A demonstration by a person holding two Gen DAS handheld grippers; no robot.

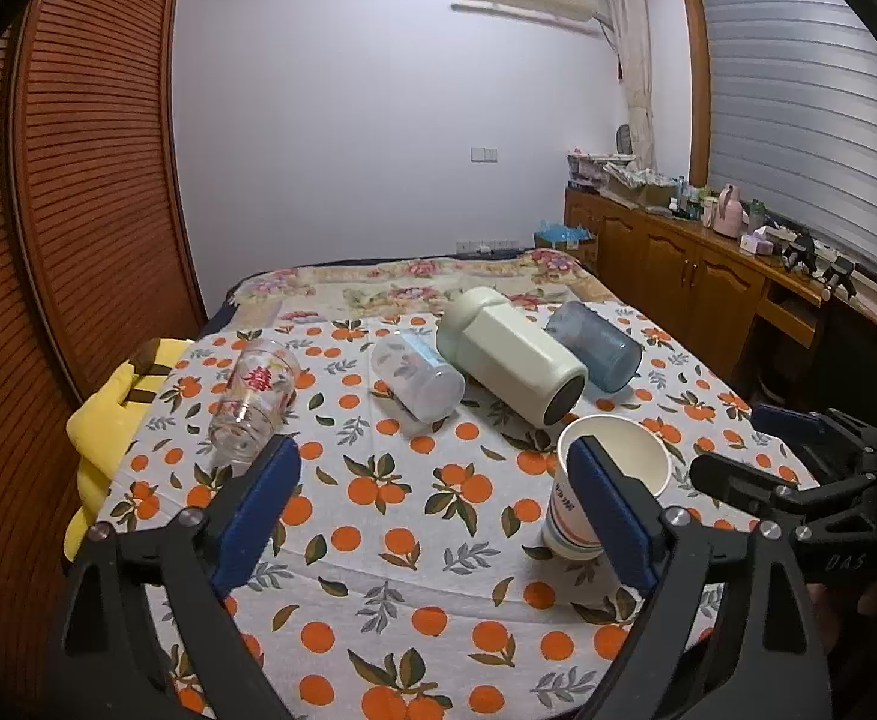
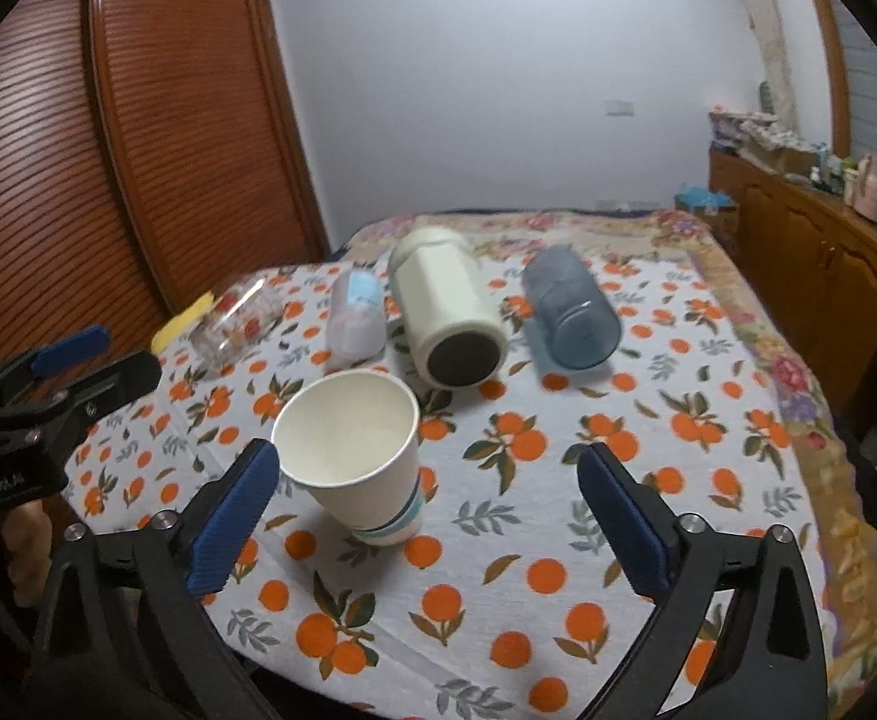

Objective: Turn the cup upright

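Observation:
A white paper cup (image 1: 609, 483) (image 2: 357, 450) stands upright on the orange-print cloth, mouth up. Behind it several cups lie on their sides: a cream tumbler (image 1: 510, 357) (image 2: 447, 303), a blue plastic cup (image 1: 597, 345) (image 2: 570, 315), a frosted plastic cup (image 1: 417, 372) (image 2: 355, 315) and a clear glass with red print (image 1: 252, 399) (image 2: 234, 321). My left gripper (image 1: 438, 486) is open and empty, its right finger in front of the paper cup. My right gripper (image 2: 432, 492) is open and empty, with the paper cup just inside its left finger.
A yellow cloth (image 1: 111, 420) lies at the table's left edge beside a wooden slatted door (image 1: 90, 168). A wooden sideboard (image 1: 690, 276) with bottles stands at the right. The other gripper shows at each view's side edge (image 1: 798, 474) (image 2: 48, 396).

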